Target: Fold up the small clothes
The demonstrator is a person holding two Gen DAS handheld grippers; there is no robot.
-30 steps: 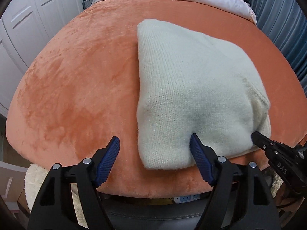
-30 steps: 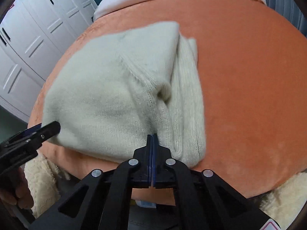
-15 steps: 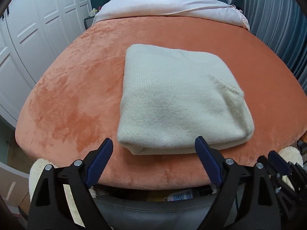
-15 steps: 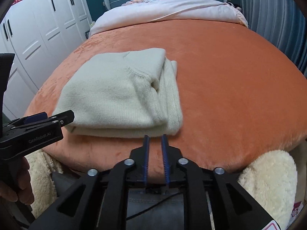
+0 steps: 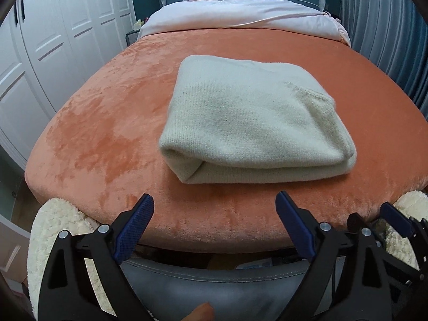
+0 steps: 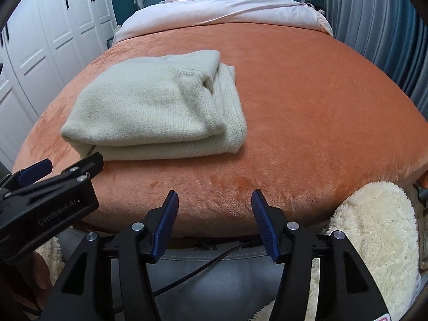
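- Both grippers have pulled back from the sweater [image 5: 248,123] past the near edge of the orange bed [image 5: 107,133].
- Left gripper [image 5: 214,230]: jaws spread wide, opening, empty.
- Right gripper [image 6: 214,224]: jaws opening, empty.
- Folded sweater lies near that edge; probably soft, light and floppy, best pinched at its corners.

Cream knit sweater [image 5: 251,117] on orange blanket [image 5: 107,133]

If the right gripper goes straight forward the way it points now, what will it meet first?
Most likely the bare orange blanket near the bed's front edge. The right gripper, jaws opening and empty, points beside the folded cream sweater, though depth is uncertain.
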